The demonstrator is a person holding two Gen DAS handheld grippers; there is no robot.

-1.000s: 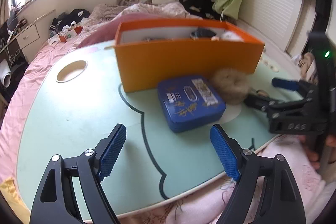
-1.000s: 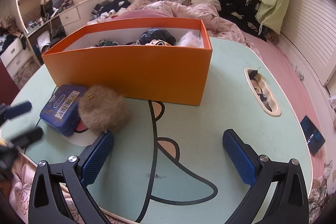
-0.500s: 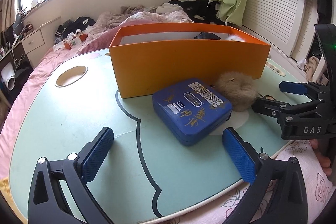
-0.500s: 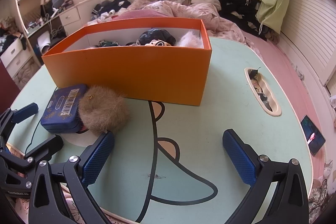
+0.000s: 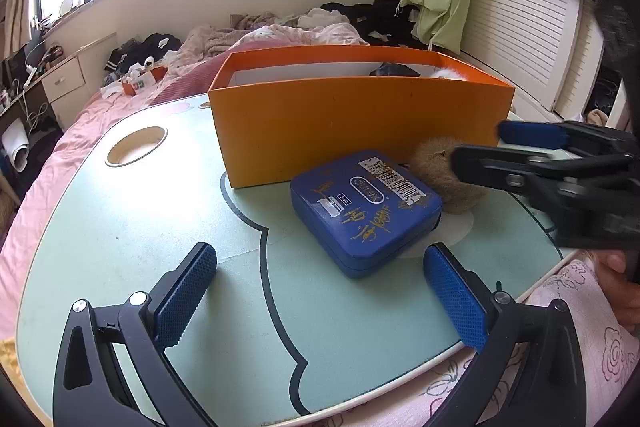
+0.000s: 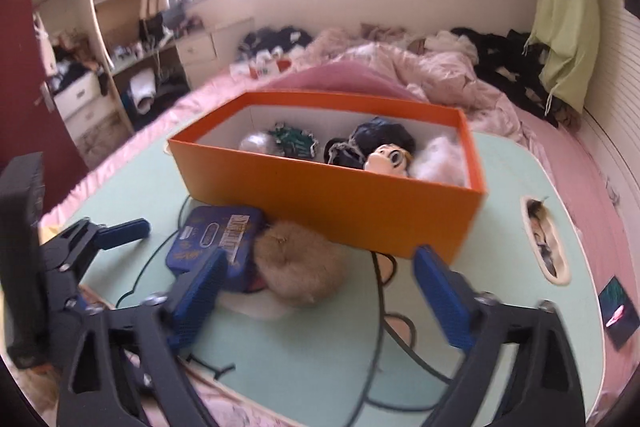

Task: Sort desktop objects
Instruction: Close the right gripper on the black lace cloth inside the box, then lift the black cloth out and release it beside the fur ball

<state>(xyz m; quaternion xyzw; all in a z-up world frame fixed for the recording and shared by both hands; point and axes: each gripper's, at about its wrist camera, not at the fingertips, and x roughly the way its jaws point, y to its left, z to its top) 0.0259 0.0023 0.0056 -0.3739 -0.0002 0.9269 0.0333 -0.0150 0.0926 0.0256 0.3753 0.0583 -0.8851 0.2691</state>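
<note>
Mint table (image 5: 120, 235) on pink bed (image 6: 560, 155) — orange box (image 5: 360, 131), blue tin (image 5: 366, 207); both grippers' jaws released.

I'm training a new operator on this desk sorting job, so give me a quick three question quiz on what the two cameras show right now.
1. True or false: the blue tin lies inside the orange box.
2. What touches the tin on the side toward the right gripper? A) a brown fluffy ball B) a white cup C) a pair of scissors
3. Fill in: the left gripper has its jaws ____ and holds nothing.

Key
1. False: it lies on the table in front of the box.
2. A: the fluffy ball.
3. open
</note>
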